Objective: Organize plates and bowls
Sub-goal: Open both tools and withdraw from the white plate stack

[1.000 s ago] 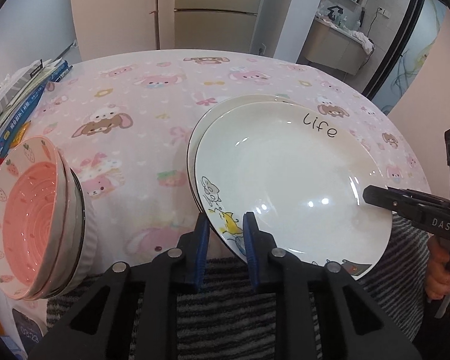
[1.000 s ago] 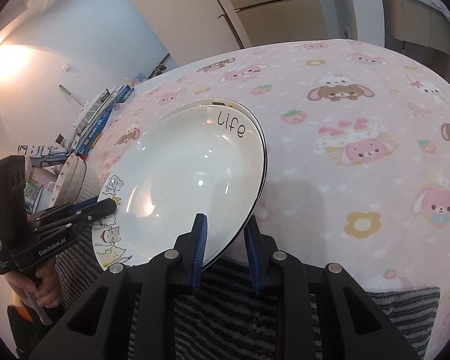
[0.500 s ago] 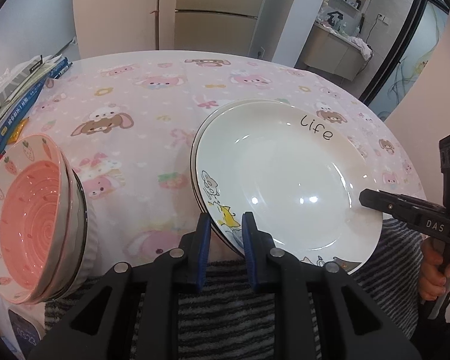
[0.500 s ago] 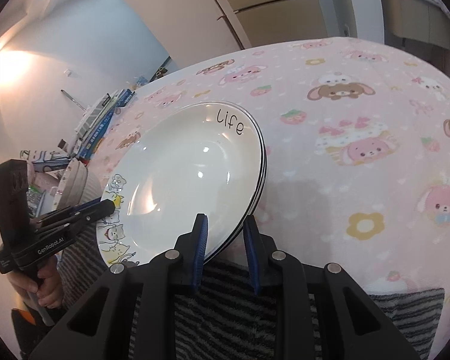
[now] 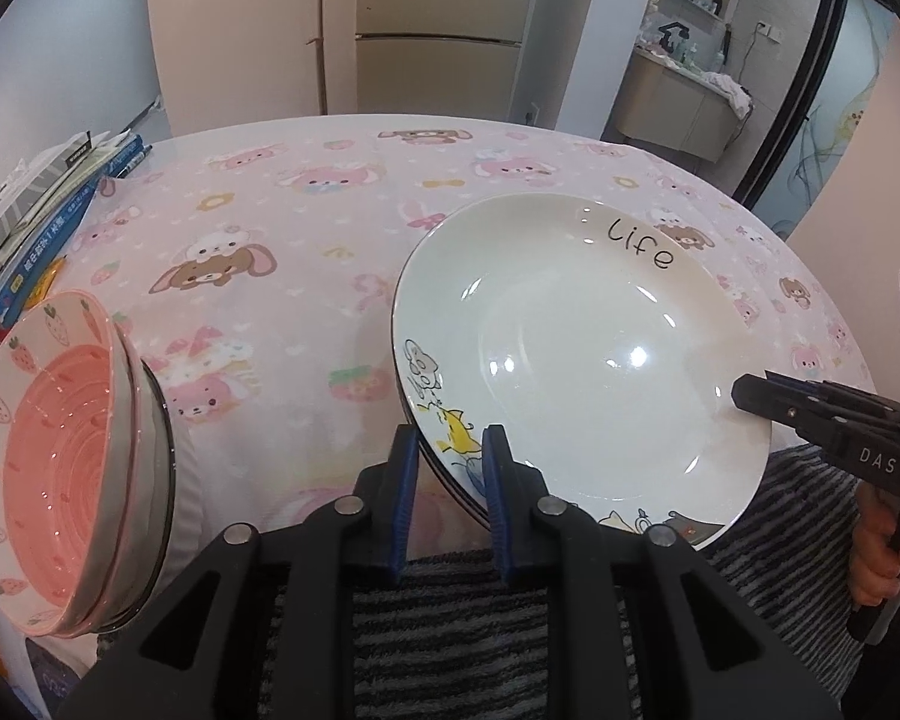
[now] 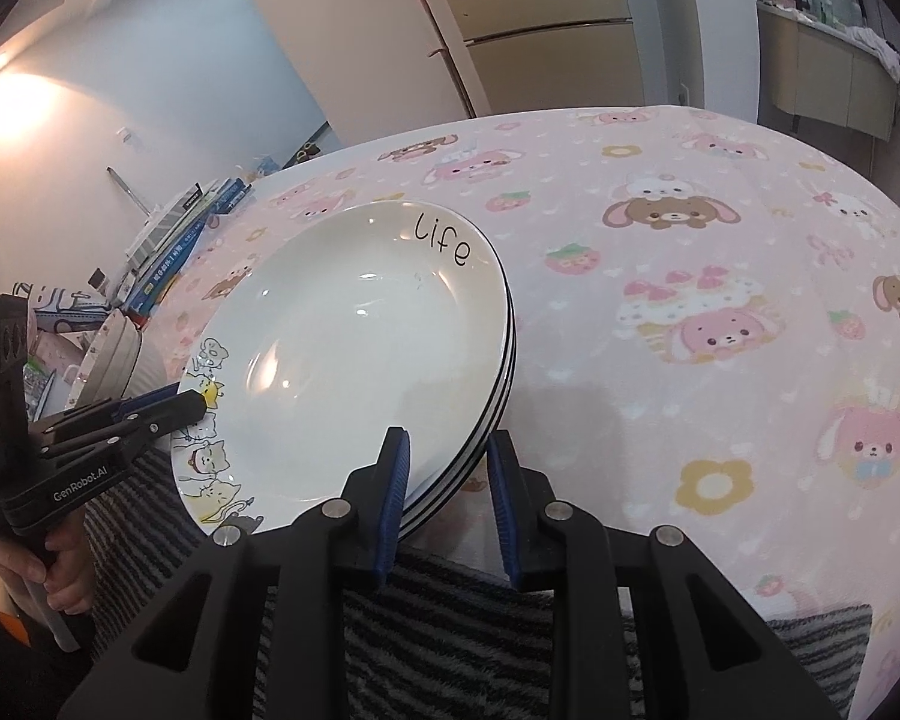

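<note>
A stack of white plates [image 5: 582,354], the top one marked "Life" with cartoon animals, sits on the pink tablecloth near the front edge; it also shows in the right wrist view [image 6: 366,360]. My left gripper [image 5: 447,450] is shut on the stack's near left rim. My right gripper [image 6: 447,450] is shut on the stack's near right rim; it shows at the right of the left wrist view [image 5: 750,390]. A stack of bowls [image 5: 60,462], the top one pink with strawberries, stands at the left.
Books [image 5: 48,222] lie piled at the table's left edge. The round table [image 6: 720,276] carries a pink cartoon tablecloth. A striped grey cloth [image 5: 450,630] lies below the grippers. A cabinet and a wall stand behind the table.
The top plate has come down onto the plates below it and now lies square on the stack. Both grippers stay on the rim.
</note>
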Motion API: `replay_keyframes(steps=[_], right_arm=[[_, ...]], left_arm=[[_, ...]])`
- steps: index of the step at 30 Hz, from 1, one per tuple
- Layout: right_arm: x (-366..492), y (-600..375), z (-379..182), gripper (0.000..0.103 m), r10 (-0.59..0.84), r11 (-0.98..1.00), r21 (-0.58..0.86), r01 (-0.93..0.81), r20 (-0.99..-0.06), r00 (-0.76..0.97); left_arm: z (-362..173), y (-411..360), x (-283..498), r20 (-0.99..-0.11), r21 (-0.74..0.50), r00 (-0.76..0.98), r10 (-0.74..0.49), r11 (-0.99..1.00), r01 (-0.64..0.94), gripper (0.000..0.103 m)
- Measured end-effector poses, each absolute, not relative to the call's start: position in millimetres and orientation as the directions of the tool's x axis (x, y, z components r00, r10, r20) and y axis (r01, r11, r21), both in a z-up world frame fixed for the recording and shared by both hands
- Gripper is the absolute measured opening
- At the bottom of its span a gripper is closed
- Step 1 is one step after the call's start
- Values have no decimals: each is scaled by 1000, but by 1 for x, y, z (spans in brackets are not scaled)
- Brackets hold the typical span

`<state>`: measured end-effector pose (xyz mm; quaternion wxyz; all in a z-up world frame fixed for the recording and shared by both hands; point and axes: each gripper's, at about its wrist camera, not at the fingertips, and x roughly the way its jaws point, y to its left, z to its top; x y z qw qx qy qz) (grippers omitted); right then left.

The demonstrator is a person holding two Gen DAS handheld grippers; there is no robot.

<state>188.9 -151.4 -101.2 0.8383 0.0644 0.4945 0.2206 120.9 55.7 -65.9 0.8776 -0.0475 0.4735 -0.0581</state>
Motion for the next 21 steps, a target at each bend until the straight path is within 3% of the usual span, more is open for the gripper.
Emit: replay_keyframes(steps=[3,5,7,9,15,21], right_arm=[[192,-156,-105,43,426,901,338,-273,-812,400],[194,-159,-107,50,415,907,339,-249,-818,399],[194,-164,-107,51,435,900,375,-223,-815,383],[193,-169,-103,52,466,885,417,-208,-803,372],[172,-167,-61,62,413,910,332,-248,-770,486],[140,-149,-3,72,433,900,283,-330,-660,614]], left_arm=[[-69,60,119,-816,-181,545,-191,981,73,40],[-65,61,115,-805,-187,560,-194,980,71,41],[-56,62,110,-787,-178,588,-186,981,73,55],[-45,65,103,-758,-175,626,-183,982,75,63],[-5,70,75,-640,-172,738,-213,976,132,67],[33,91,45,-510,-168,836,-205,976,137,83]])
